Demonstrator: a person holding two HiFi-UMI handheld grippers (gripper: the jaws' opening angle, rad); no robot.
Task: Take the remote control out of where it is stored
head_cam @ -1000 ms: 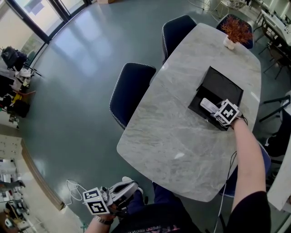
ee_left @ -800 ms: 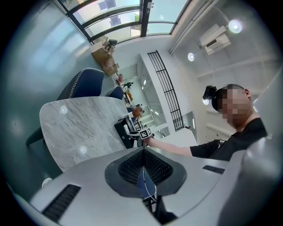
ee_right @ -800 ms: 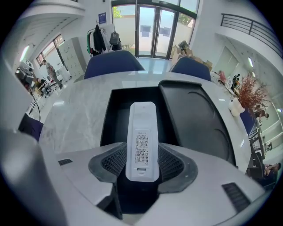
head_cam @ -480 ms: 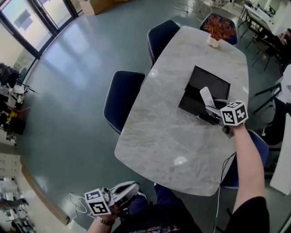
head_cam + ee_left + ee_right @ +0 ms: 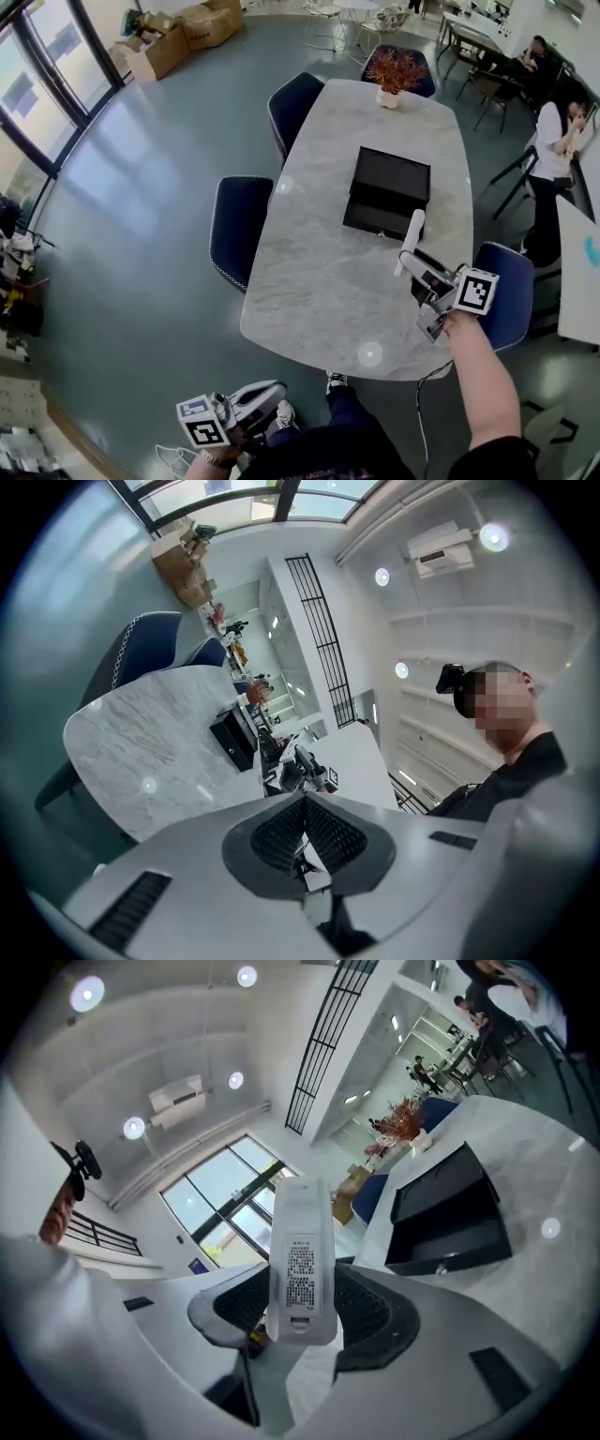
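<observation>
Marble table (image 5: 319, 281) | right claw (image 5: 302, 1314) clamped on white remote control (image 5: 302, 1241) | left claw (image 5: 305, 841) fully closed, empty

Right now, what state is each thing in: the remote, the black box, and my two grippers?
black box: on the table, drawer apparently pulled out.
right gripper: shut on the remote control.
remote control: upright, clear of the black box.
left gripper: shut, empty, held off the table.
</observation>
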